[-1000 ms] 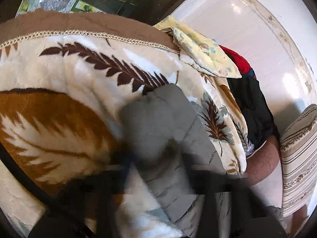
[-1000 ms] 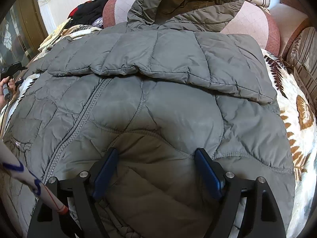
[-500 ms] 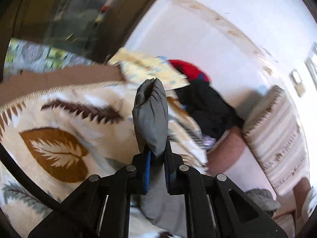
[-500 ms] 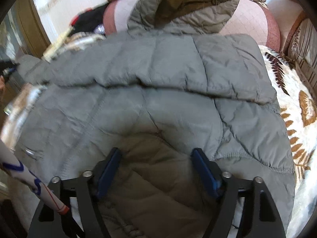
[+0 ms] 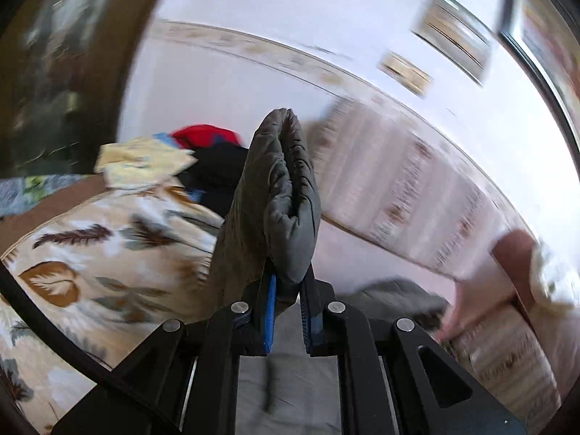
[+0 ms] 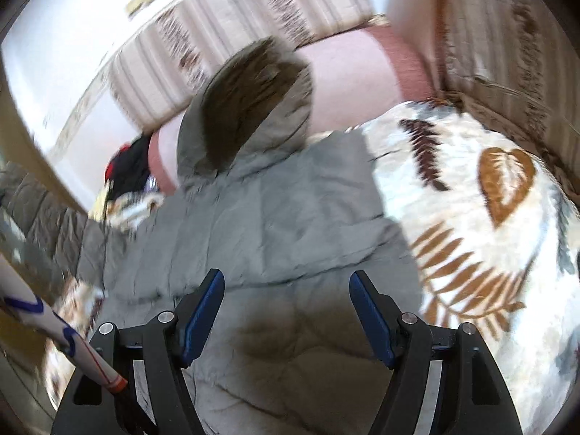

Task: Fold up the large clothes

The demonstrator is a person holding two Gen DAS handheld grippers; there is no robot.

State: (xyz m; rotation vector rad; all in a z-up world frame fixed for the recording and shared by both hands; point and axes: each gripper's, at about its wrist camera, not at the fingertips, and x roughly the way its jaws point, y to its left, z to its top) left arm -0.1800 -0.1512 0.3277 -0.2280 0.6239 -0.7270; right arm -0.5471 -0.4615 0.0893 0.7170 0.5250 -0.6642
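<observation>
A grey quilted jacket (image 6: pixel 275 217) lies spread on a leaf-patterned blanket (image 6: pixel 489 217), its hood (image 6: pixel 253 101) toward the sofa back. My left gripper (image 5: pixel 288 290) is shut on the jacket's sleeve end (image 5: pixel 282 188), which stands up between the blue pads, lifted above the blanket (image 5: pixel 90 253). The raised sleeve also shows at the left edge of the right wrist view (image 6: pixel 43 210). My right gripper (image 6: pixel 288 311) is open and empty, hovering just above the jacket's lower body.
A striped sofa back (image 5: pixel 417 188) and pink seat (image 6: pixel 344 61) lie behind the blanket. A pile of yellow, red and black clothes (image 5: pixel 195 152) sits at the far left. A white pole with blue marks (image 6: pixel 54 322) crosses the lower left of the right wrist view.
My left gripper closed on the sleeve end and has lifted it up off the blanket, swinging right. My right gripper tilted up and shifted right over the jacket, still open.
</observation>
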